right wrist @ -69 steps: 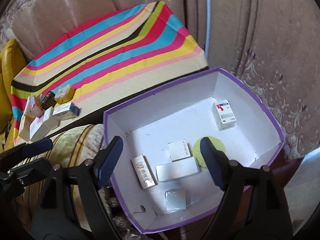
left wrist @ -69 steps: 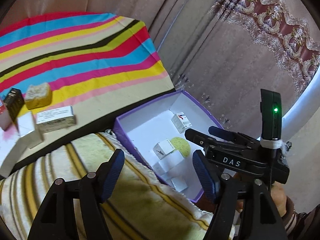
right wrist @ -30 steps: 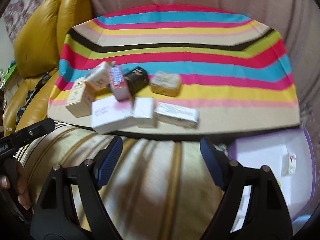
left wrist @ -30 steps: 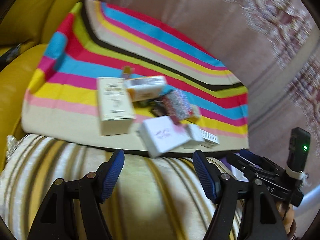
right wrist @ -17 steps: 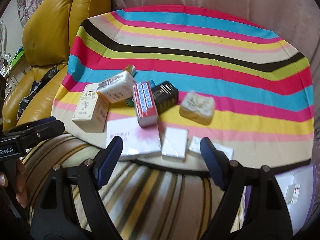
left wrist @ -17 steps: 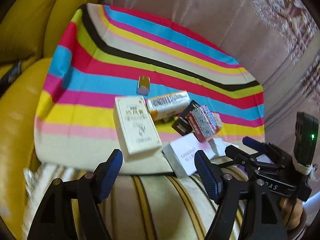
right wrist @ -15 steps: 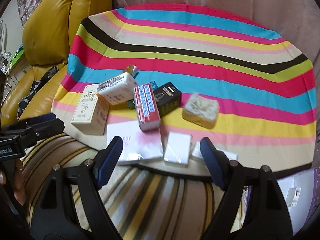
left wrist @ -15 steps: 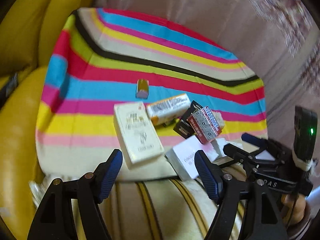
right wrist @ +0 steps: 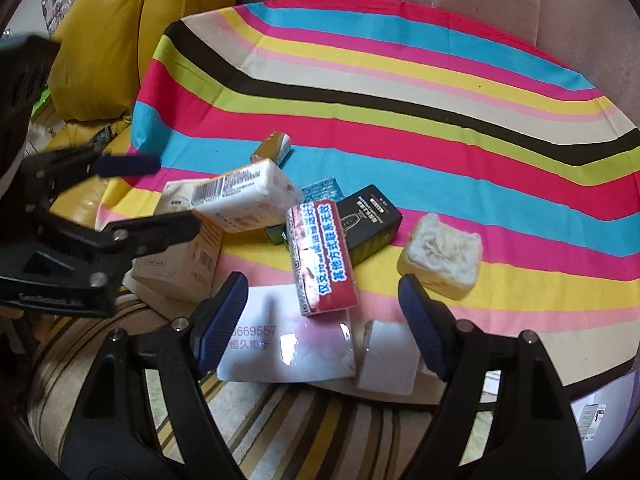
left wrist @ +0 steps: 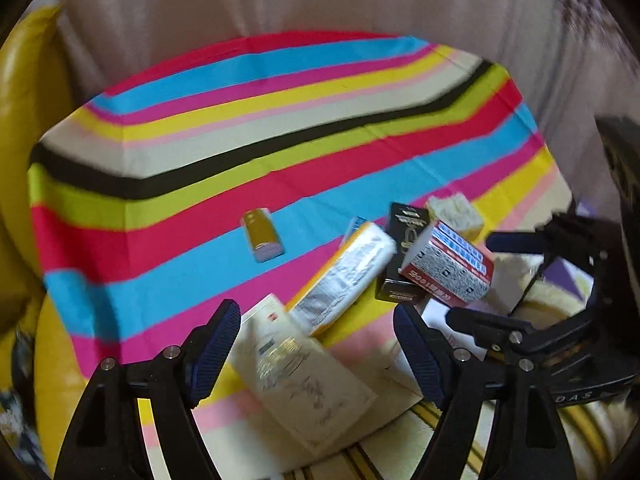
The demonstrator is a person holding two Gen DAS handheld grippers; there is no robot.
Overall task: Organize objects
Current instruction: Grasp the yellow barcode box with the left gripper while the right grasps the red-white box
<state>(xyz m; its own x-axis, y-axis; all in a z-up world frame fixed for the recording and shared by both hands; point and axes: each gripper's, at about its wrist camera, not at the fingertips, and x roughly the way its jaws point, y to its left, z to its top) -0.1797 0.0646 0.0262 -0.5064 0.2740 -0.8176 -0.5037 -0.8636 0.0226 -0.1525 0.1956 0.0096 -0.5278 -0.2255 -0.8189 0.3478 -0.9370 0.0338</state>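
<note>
Both grippers point forward and slightly downward over the near edge of a striped cloth [right wrist: 400,92]. The left gripper [left wrist: 318,354] holds its blue-padded fingers [left wrist: 218,348] wide apart, with nothing between the pads; a cream box [left wrist: 304,372] lies on the cloth beyond the gap. The right gripper [right wrist: 322,322] is likewise spread, its fingers [right wrist: 420,326] gripping nothing, above a flat white-and-pink box [right wrist: 286,340] and a small white box [right wrist: 386,354].

Count of the cluster, from the right wrist view: one red-and-blue printed carton [right wrist: 322,258] leaning over a black box [right wrist: 370,220]; one white barcoded pack [right wrist: 248,194] propped on the cream box; one teal packet [right wrist: 322,190], mostly hidden; one small gold-brown box [right wrist: 272,148] lying apart toward the far side; one pale yellow spongy block [right wrist: 442,258] off to the right. The boxes overlap one another in an untidy heap near the cloth's front edge.

The left wrist view is motion-blurred. A yellow leather cushion [right wrist: 116,28] stands at the left, and a striped towel [right wrist: 304,428] covers the foreground. A purple-edged box [right wrist: 608,412] shows at the lower right corner.
</note>
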